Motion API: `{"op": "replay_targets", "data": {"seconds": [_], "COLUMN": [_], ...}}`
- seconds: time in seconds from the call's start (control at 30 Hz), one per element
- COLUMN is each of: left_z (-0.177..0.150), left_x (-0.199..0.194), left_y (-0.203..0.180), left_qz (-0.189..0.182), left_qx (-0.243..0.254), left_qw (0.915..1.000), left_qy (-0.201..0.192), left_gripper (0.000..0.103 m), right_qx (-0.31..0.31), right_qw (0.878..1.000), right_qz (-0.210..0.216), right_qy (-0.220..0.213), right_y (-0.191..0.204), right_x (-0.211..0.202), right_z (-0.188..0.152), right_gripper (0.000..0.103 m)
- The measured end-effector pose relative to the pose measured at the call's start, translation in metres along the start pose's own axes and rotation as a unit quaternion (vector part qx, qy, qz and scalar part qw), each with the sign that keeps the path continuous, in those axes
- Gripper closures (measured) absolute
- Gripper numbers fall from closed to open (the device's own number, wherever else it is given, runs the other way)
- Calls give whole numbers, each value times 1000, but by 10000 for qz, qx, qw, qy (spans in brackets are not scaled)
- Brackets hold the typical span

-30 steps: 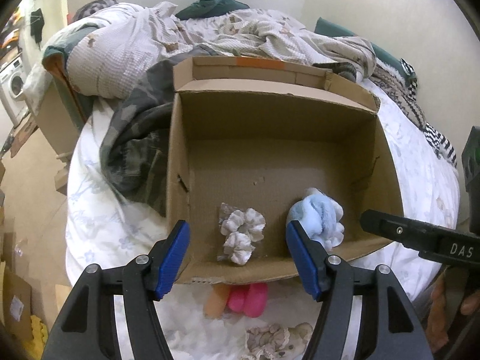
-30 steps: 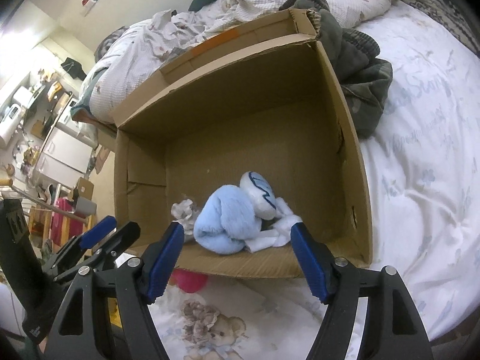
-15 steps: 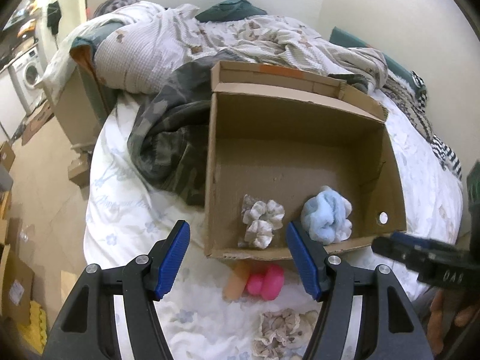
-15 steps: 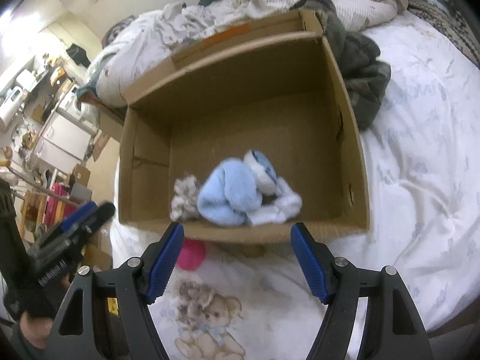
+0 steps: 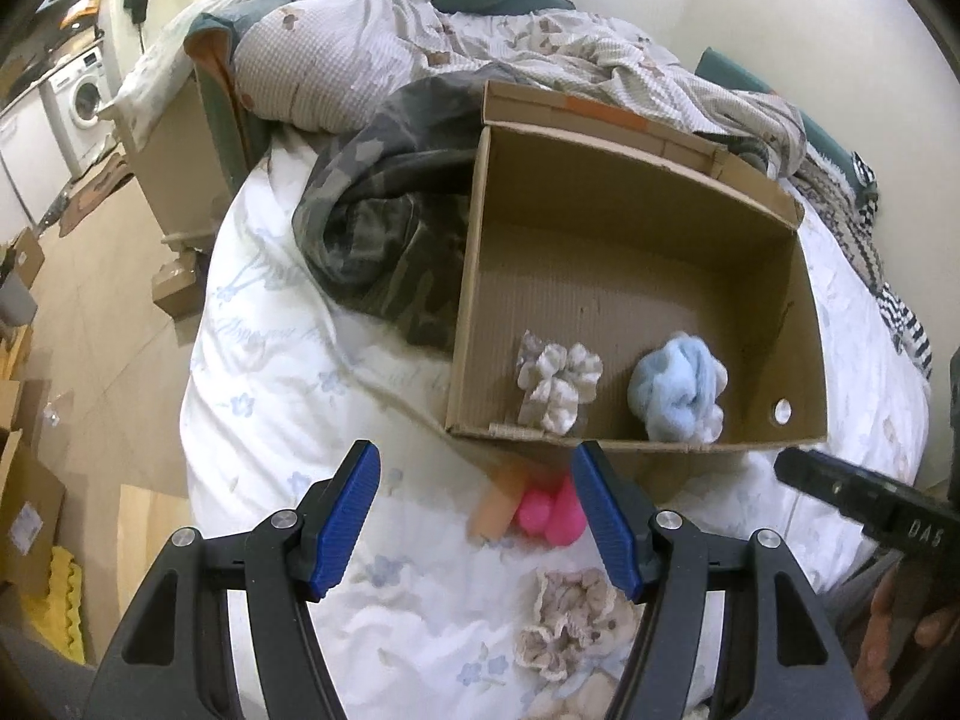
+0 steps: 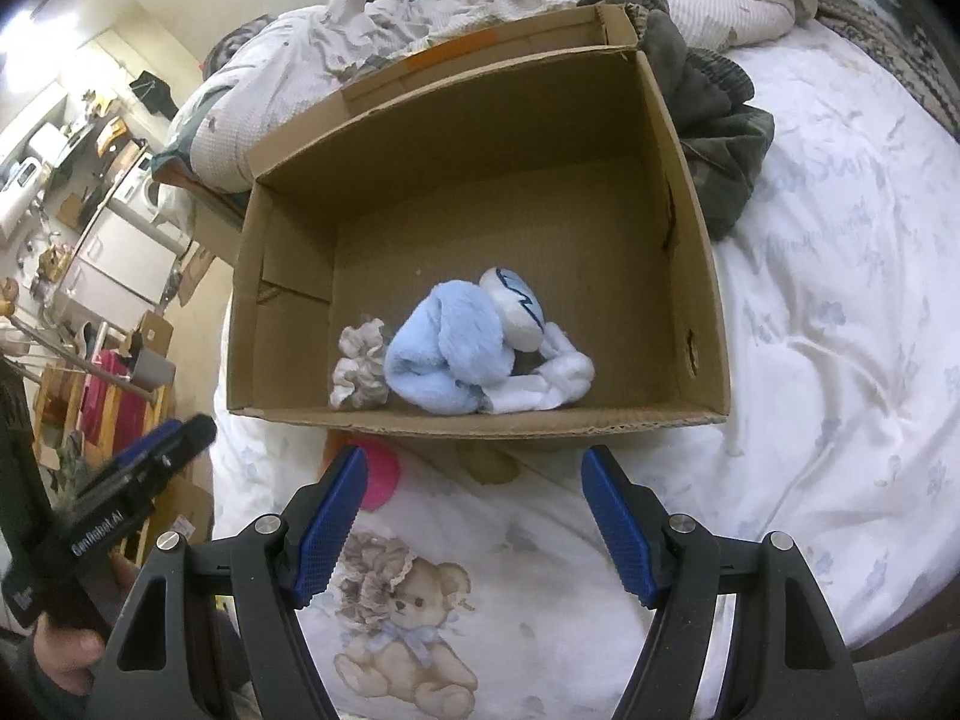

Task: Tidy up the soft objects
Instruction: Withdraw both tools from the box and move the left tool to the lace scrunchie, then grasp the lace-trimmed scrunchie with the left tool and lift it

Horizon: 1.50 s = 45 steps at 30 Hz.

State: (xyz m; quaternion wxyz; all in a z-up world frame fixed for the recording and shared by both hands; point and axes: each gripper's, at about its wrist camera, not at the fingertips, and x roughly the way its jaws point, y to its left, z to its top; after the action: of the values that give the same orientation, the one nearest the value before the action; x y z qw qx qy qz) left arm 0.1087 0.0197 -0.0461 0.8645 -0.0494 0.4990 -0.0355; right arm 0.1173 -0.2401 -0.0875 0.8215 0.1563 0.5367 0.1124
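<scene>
Both grippers, left gripper [image 5: 474, 519] and right gripper [image 6: 474, 525], hover with jaws apart and empty, between picks. At frame centre, the open brown cardboard box [image 6: 699, 276] holds 2 items: 1 light-blue plush toy [image 6: 447, 357] and 1 grey-white fabric scrunchie [image 5: 558, 387]. Outside on the bed [image 5: 270, 384], 1 pink soft toy [image 5: 549, 516] and 1 beige frilled scrunchie [image 5: 570, 621] likely come next, at lower centre.

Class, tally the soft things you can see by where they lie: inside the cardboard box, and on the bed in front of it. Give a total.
In the box: 2 – grey scrunchie, blue plush
On the bed in front: 2 – pink toy, beige scrunchie
Total: 4
</scene>
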Motion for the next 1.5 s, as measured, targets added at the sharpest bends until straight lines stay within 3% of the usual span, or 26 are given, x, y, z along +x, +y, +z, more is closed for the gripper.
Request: {"op": "replay_targets", "data": {"seconds": [0.13,0.3,0.5,0.63,0.83,0.9,1.07,1.2,1.3,1.5], "left_z": [-7,-15,-26,-42,-59,-62,-76,-79,-74,-56], "left_x": [2,14,42,66,85,89,98,96,91,68], "left_y": [4,22,22,-3,-48,-57,-73,-80,-79,-61], "left_qz": [96,-177,-251,-554,-830,-829,-238,-91,-192,-326], "left_qx": [-5,-495,-562,-214,448,619,1182,1432,1300,860], "left_qw": [9998,9963,9892,9790,9681,9658,9659,9641,9660,9777], "left_qy": [157,676,1332,1952,2322,2378,2289,2235,2228,1886], "left_gripper": [39,39,39,39,39,39,44,83,86,86], "right_qx": [136,79,194,183,221,225,318,421,549,678], "right_qw": [9998,9998,9994,9992,9989,9988,9983,9976,9962,9946], "right_qz": [67,36,82,62,36,10,-32,-21,83,148], "right_qy": [95,157,284,351,409,431,483,557,678,770], "right_y": [-5,-9,-15,-16,-19,-20,-24,-26,-29,-30], "right_x": [1,4,12,16,20,21,23,28,37,51], "right_z": [-5,-9,-8,-8,-7,-7,-7,-7,-6,-1], "right_gripper": [25,25,25,25,25,25,25,25,25,25]}}
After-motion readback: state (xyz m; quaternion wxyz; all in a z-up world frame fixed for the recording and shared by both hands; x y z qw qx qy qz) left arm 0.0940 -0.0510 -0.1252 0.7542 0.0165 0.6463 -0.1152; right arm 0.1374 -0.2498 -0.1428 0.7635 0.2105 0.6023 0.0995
